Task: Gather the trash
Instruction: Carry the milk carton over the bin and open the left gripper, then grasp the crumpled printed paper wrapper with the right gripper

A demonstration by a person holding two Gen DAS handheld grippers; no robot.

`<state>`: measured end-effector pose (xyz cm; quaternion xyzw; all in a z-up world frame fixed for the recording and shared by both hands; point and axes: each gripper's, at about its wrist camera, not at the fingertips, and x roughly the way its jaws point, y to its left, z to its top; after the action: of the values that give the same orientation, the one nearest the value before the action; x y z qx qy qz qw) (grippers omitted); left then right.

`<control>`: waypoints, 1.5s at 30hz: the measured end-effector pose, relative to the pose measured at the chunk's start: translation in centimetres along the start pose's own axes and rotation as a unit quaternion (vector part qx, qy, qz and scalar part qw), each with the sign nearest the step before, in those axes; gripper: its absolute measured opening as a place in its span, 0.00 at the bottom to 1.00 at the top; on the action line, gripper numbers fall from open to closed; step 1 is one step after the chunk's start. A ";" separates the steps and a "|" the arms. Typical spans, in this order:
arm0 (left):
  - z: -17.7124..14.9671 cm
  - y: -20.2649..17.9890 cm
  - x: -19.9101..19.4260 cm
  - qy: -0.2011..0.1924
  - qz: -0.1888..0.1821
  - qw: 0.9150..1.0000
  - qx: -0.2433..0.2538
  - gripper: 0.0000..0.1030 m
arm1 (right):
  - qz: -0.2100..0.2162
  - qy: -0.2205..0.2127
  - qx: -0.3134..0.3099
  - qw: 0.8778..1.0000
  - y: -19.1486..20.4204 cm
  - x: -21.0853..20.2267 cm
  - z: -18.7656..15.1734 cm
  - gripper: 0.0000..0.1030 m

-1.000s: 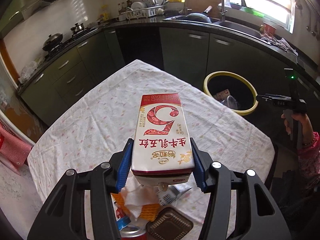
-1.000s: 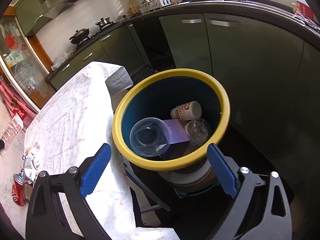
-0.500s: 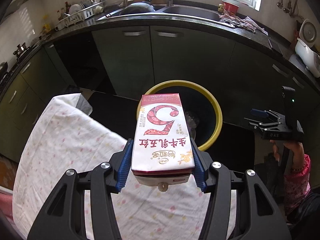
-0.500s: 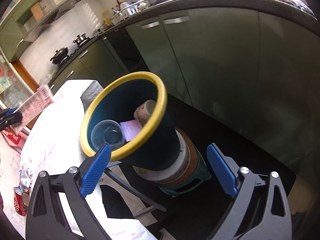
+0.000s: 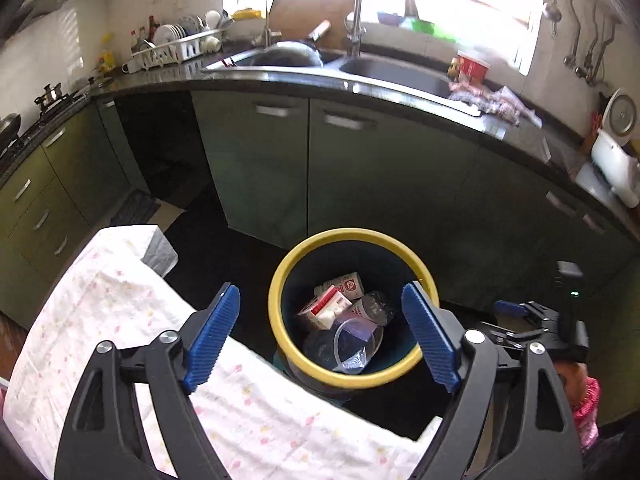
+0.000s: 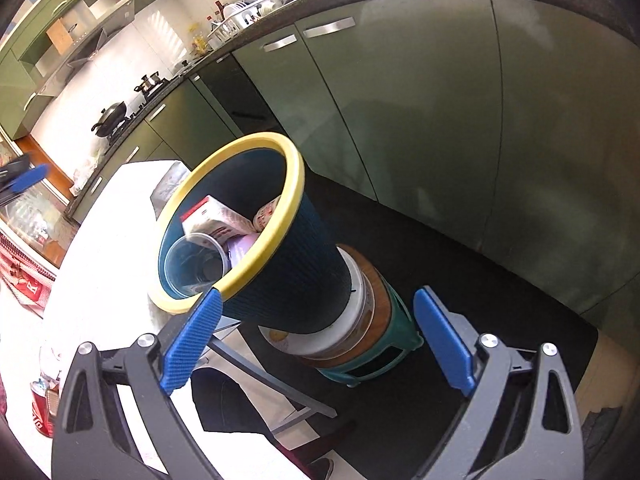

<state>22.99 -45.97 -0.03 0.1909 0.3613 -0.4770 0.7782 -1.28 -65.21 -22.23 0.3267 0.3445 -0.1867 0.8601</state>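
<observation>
Carton (image 5: pixel 325 307) dropped from left claw (image 5: pixel 320 336), now lying in bin (image 5: pixel 280 332); both claws released, empty. Left should swing back to surface (image 5: pixel 120 320) for the can (image 6: pixel 42 412), clearing the rim.

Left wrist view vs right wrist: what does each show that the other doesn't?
Left wrist only: the sink with its tap, and the right gripper held beside the bin.

Right wrist only: the stool the bin stands on, and a red can on the table.

Both: the yellow-rimmed bin with the carton and clear cup inside, and open, empty jaws.
</observation>
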 end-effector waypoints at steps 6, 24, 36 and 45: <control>-5.1 4.8 -9.2 -0.048 0.020 0.997 -0.054 0.93 | 0.002 0.013 -0.019 1.000 2.3 0.7 -0.4 0.89; -27.2 23.7 -25.5 -0.157 0.231 0.923 -0.264 0.95 | 0.037 0.043 -0.153 0.987 15.8 1.2 -2.1 0.89; -33.8 31.1 -20.6 -0.139 0.334 0.875 -0.321 0.95 | 0.093 0.084 -0.259 0.958 27.0 2.6 -5.5 0.89; -35.9 32.6 -20.3 -0.103 0.403 0.849 -0.327 0.95 | 0.139 0.096 -0.301 0.939 33.7 3.0 -9.0 0.74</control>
<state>32.29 4.73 -10.34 0.0039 0.3057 0.0070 0.9521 15.02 -35.12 -14.69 0.1131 0.4165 0.0791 0.8986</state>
